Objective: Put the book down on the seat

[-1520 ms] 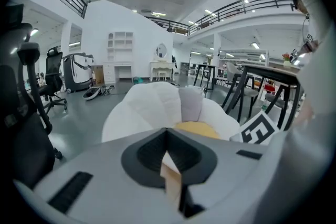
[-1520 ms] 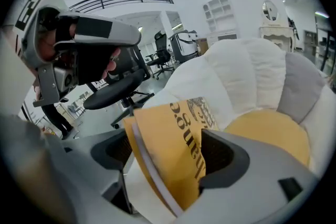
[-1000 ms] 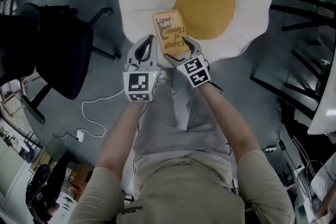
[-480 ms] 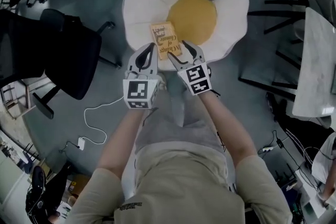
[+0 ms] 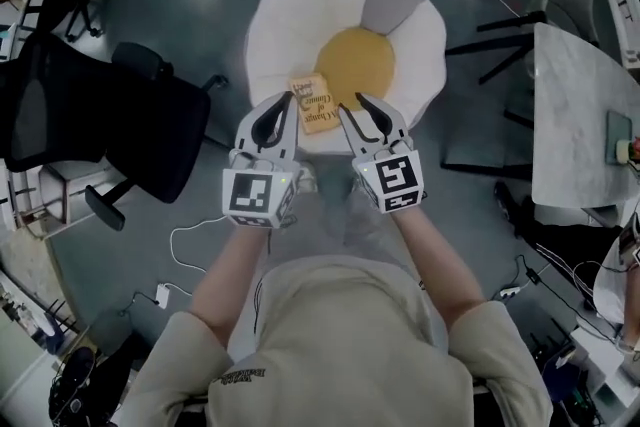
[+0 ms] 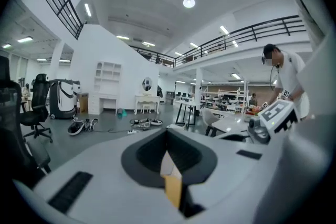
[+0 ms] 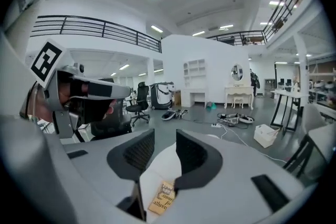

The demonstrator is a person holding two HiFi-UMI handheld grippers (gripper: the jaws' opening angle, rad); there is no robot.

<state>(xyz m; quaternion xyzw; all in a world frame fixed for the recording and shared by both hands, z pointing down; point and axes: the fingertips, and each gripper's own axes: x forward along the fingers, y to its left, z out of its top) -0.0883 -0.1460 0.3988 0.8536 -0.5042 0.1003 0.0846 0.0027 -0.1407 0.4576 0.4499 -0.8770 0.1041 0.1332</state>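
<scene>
Left hand-held gripper point(image 5: 290, 99), book point(image 5: 313, 103) just beside

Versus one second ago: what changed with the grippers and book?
The right gripper has drawn back off the tan paperback book; its jaws are closing, with nothing between them. Unchanged: the book lies flat on the white flower-shaped cushion seat, left gripper shut beside it.

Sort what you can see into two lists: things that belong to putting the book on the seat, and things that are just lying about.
Belongs to the job:
- book, already lying on the seat
- flower-shaped seat

Just lying about:
- black office chair
- white table
</scene>
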